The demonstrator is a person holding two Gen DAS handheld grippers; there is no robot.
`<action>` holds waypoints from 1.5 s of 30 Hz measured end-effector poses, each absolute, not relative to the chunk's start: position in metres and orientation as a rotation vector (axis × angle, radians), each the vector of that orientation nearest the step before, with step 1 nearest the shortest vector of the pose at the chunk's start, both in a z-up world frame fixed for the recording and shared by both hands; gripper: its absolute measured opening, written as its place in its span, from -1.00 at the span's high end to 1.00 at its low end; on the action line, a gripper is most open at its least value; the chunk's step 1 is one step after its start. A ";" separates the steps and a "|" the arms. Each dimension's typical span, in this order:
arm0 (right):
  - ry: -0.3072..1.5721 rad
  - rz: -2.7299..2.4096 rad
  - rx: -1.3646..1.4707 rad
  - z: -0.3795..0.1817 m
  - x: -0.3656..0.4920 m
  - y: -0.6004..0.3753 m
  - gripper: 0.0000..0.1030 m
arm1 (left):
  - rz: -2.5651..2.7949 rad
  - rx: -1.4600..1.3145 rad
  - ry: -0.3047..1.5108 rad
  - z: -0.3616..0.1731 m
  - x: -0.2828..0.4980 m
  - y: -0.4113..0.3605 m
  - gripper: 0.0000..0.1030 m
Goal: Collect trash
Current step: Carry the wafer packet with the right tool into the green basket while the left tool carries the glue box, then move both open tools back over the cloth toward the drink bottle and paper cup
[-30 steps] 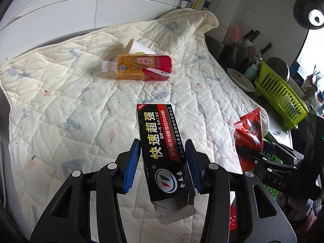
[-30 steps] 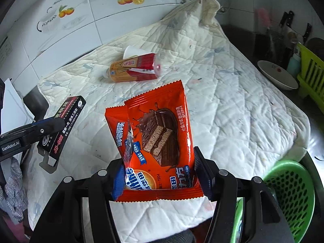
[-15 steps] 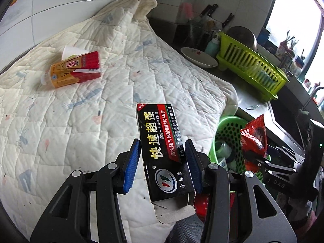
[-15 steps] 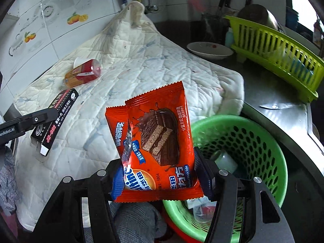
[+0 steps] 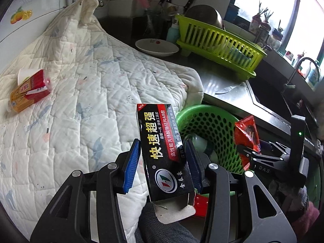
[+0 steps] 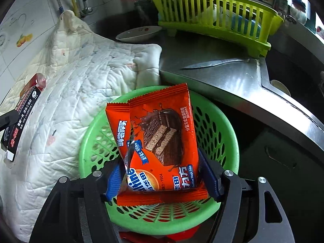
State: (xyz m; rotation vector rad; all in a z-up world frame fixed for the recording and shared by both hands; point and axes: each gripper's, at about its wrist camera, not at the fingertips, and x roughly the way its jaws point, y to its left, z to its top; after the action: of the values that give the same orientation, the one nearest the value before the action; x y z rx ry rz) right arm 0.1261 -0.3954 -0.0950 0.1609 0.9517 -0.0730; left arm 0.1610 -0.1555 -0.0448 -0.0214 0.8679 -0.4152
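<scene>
Bottle (image 5: pixel 28 93) and cup (image 5: pixel 23 73) lie on the quilt (image 5: pixel 91 85) at 9 o'clock in the left view, uncollected. The left gripper (image 5: pixel 162 160) clamps the black box (image 5: pixel 162 149) by its long sides, jaws narrow, box at 12 o'clock; it sits beside the basket (image 5: pixel 214 125), likely awaiting its turn. The right gripper (image 6: pixel 162 174) pinches the orange wrapper (image 6: pixel 160 141) at its lower edge, jaws narrow. The wrapper hangs directly over the basket (image 6: pixel 226 121), positioned for release.

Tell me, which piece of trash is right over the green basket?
The orange snack wrapper in the right gripper. The black glue box hangs beside the basket; the bottle lies on the quilt.
</scene>
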 end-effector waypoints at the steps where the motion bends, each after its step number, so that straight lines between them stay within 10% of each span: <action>1: 0.949 -0.080 0.172 -0.097 0.125 -0.400 -0.45 | -0.426 -0.014 0.869 -0.045 0.162 -0.162 0.13; 21: 0.850 -0.079 0.227 -0.080 0.089 -0.427 -0.59 | -0.540 0.124 0.922 -0.084 0.187 -0.254 0.08; 26: 0.840 -0.070 0.234 -0.076 0.084 -0.426 -0.59 | -0.542 0.138 0.896 -0.086 0.187 -0.260 -0.36; 45: 0.823 0.023 0.177 -0.059 0.106 -0.383 -0.60 | -0.403 0.043 0.853 -0.058 0.178 -0.172 -0.36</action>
State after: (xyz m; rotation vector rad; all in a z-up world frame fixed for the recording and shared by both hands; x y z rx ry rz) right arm 0.1056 -0.3825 -0.0592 0.1765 0.8233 0.0230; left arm 0.1775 -0.1724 -0.0577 0.0426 0.8531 -0.4025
